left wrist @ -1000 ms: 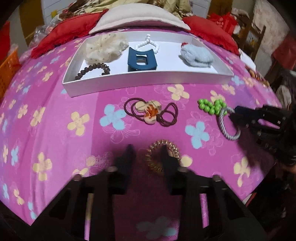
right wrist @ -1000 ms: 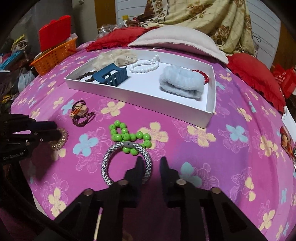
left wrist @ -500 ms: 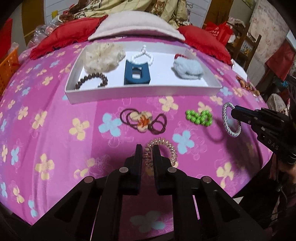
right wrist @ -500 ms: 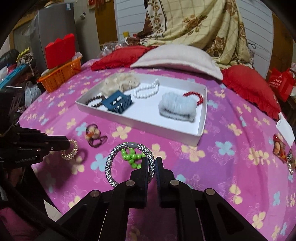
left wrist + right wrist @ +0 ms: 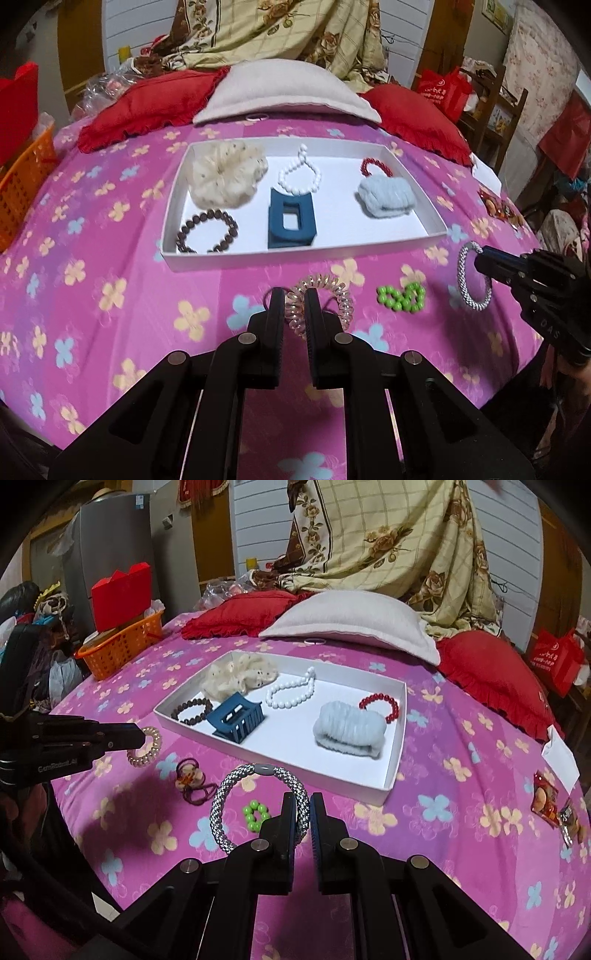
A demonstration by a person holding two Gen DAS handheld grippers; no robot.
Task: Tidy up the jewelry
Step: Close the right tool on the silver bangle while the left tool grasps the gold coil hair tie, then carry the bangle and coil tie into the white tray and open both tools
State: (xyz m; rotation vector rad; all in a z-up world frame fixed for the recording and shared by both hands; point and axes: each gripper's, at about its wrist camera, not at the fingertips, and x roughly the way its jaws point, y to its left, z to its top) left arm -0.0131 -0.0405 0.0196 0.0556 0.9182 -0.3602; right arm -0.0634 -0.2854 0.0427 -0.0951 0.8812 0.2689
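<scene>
Left gripper (image 5: 295, 301) fingers pinch the spiral hair tie (image 5: 325, 295); right gripper (image 5: 303, 805) fingers clamp the silver bracelet (image 5: 236, 794), tray (image 5: 391, 775) just ahead.

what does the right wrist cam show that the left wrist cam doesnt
Only the right wrist view shows the brown hair ties in the open and the grey cabinet. Only the left wrist view shows the wooden shelf. Both show the white tray, the green beads, the left gripper shut on the spiral hair tie, and the right gripper shut on the silver bracelet.
</scene>
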